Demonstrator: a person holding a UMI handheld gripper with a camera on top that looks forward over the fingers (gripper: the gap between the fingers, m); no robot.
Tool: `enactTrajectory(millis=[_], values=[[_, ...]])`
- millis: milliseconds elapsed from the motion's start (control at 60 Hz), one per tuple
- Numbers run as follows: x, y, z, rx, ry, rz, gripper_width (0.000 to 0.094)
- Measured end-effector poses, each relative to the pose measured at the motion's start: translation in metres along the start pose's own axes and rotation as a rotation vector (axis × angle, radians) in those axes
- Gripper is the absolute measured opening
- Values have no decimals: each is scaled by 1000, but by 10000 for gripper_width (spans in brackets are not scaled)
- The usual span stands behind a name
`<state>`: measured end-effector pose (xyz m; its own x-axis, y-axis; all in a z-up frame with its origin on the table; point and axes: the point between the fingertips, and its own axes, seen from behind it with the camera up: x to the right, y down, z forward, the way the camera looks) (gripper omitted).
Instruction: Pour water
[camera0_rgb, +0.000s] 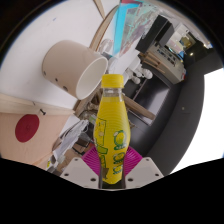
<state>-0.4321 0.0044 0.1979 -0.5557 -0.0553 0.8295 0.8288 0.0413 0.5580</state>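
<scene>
I have the gripper (112, 172) clamped on a yellow bottle (113, 135): both fingers (80, 170) press in on its lower body from either side, and a magenta pad (92, 158) shows against the bottle on one side. The bottle fills the space between the fingers and rises ahead of me, with a yellow cap (114, 81) on top and a green and yellow label (112, 140) round its middle; the print on the label is too small for me to read. The whole view is strongly tilted, so the white table (25, 70) runs off at a slant behind the bottle. On that table, beyond the bottle and to one side of its cap, lies a cream paper cup (73, 67) with its open mouth turned toward the bottle; from here it seems to be on its side relative to my view, though the tilt keeps me from saying how it truly stands. Nearer the table's edge, level with the bottle's label, I see a round red mark (28, 127) on the white surface. Beyond the table there is dark furniture (165, 70) and clutter I cannot make out.
</scene>
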Motion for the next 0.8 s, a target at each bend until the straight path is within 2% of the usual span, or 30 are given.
enactTrajectory(millis=[217, 400, 533, 717, 800], values=[[1, 3, 4, -2, -40, 163, 253], [9, 15, -13, -24, -132, 746, 253], [12, 23, -26, -3, -208, 1198, 254], [-29, 15, -35, -3, -377, 1720, 261], [-52, 8, -36, -3, -420, 1855, 261]])
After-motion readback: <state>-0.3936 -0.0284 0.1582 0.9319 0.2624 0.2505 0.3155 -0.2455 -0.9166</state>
